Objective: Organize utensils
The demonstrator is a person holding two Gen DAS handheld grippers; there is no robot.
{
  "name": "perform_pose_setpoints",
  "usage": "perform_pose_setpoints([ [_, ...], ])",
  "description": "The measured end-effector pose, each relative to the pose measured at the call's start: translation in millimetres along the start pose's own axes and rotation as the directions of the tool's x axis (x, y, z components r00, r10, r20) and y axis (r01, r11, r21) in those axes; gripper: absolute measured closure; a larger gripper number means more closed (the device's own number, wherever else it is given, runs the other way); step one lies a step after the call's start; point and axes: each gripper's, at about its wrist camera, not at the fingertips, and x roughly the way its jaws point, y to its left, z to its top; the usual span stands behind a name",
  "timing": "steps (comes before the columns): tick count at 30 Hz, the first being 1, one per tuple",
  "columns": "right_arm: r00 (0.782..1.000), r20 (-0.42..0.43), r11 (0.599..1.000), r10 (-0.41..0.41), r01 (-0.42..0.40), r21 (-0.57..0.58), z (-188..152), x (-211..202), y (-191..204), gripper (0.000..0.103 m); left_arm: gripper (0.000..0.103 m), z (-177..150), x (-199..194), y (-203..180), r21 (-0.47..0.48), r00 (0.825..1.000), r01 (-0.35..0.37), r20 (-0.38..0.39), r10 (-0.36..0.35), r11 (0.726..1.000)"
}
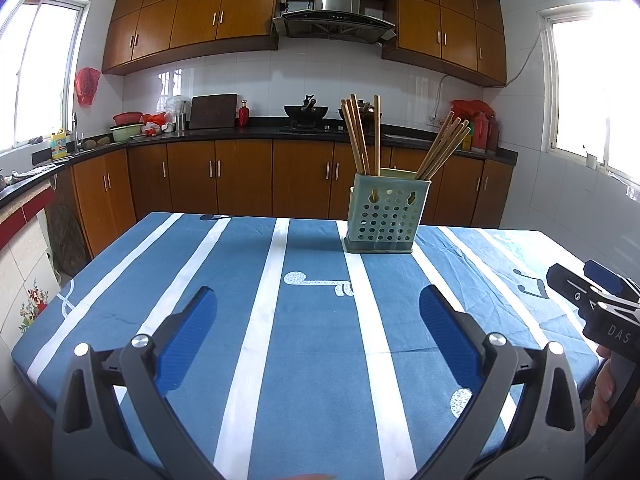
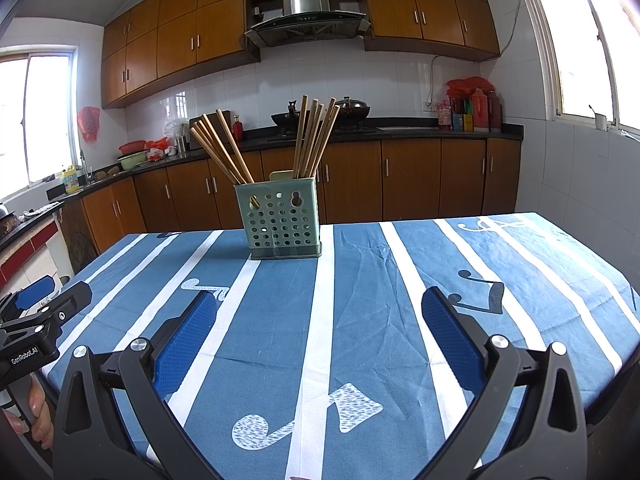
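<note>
Here, both the left tongs (image 1: 318,304) and the right tongs (image 2: 320,306) are held wide apart and empty above the striped blue tabletop (image 1: 312,360), while wooden chopsticks (image 2: 316,136) are seen standing in two bunches in a perforated green utensil holder (image 2: 282,222) set upright near the far edge.
</note>
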Motion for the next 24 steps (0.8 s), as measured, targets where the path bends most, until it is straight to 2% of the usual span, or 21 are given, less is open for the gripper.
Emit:
perform_pose_setpoints([
  [24, 1.0, -0.002, 1.0, 0.0, 0.0, 0.003, 0.1, 0.7, 1.3, 0.002, 0.004, 0.9, 1.0, -0.6, 0.006, 1.0, 0.005, -0.006, -0.005, 1.0],
])
